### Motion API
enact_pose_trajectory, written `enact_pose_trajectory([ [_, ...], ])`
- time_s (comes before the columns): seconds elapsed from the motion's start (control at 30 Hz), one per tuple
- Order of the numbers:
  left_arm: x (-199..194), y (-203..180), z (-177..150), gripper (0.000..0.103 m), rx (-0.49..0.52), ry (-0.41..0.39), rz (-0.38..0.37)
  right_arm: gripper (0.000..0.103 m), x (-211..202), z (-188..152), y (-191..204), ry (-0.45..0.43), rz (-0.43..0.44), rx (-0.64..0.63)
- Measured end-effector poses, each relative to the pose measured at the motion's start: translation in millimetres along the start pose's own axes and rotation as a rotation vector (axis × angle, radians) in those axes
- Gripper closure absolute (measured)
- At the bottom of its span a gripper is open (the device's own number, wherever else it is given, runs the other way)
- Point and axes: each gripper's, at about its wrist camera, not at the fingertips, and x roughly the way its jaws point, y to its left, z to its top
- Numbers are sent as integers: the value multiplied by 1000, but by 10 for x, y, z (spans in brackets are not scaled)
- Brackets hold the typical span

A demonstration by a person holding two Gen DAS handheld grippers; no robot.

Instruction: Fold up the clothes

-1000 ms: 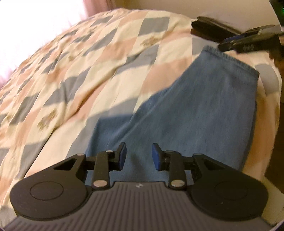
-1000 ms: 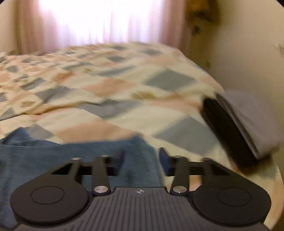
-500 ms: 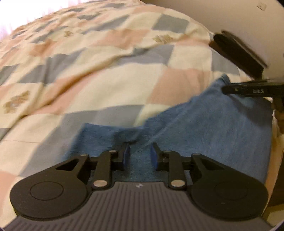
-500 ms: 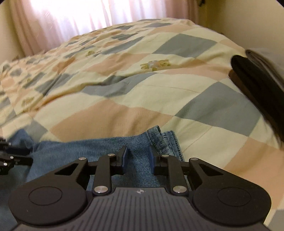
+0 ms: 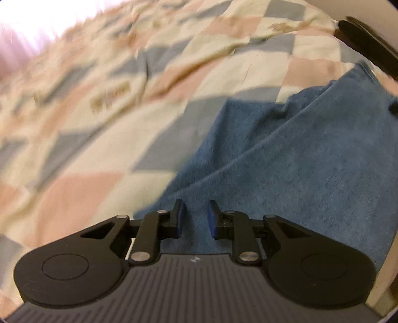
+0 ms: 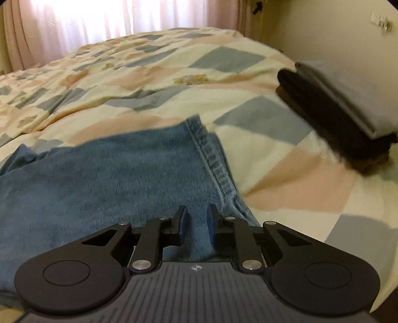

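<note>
Blue jeans [image 5: 286, 161] lie on a checked quilt [image 5: 104, 129], with a long crease running across the denim. My left gripper [image 5: 195, 217] is over the near edge of the jeans, fingers a narrow gap apart, denim showing between them. In the right wrist view the jeans [image 6: 99, 174] show a stitched hem [image 6: 214, 159] at their right end. My right gripper [image 6: 196, 221] is just left of that hem, fingers a narrow gap apart with denim between them. Whether either pinches the cloth is not clear.
A stack of folded dark and grey clothes [image 6: 343, 109] sits at the right by the wall; it also shows in the left wrist view [image 5: 365, 39]. The quilt [image 6: 149, 74] spreads toward pink curtains [image 6: 124, 22] at the far side.
Both views have shifted over the jeans; the left view swung and is blurred. The right gripper has drawn back, so more of the hem and denim shows. Both finger gaps stay narrow.
</note>
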Motion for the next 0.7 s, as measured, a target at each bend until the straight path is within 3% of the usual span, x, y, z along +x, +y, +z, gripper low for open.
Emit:
enact_pose_trajectory([
  [0.1, -377, -105, -73, 84, 78, -27, -32, 81, -200, 3, 65, -23, -3, 23],
  [0.23, -741, -424, -435, 84, 246, 2, -107, 79, -491, -153, 323, -18, 59, 45],
  [0.33, -590, -543, -694, 83, 261, 99, -147, 78, -402, -342, 606, 52, 99, 67],
  [0.4, -429, -539, -769, 84, 229, 160, -162, 77, -284, -471, 751, 77, 66, 61],
  [0.47, -378, -459, -662, 83, 193, 185, -183, 77, -290, -453, 851, 89, 16, 61],
  [0.6, -522, -231, -374, 83, 202, 144, -199, 74, -567, -258, 948, 94, -29, 199],
  [0.7, -685, 20, -176, 73, 205, 125, -208, 70, -937, -148, 1204, 69, -116, 303],
])
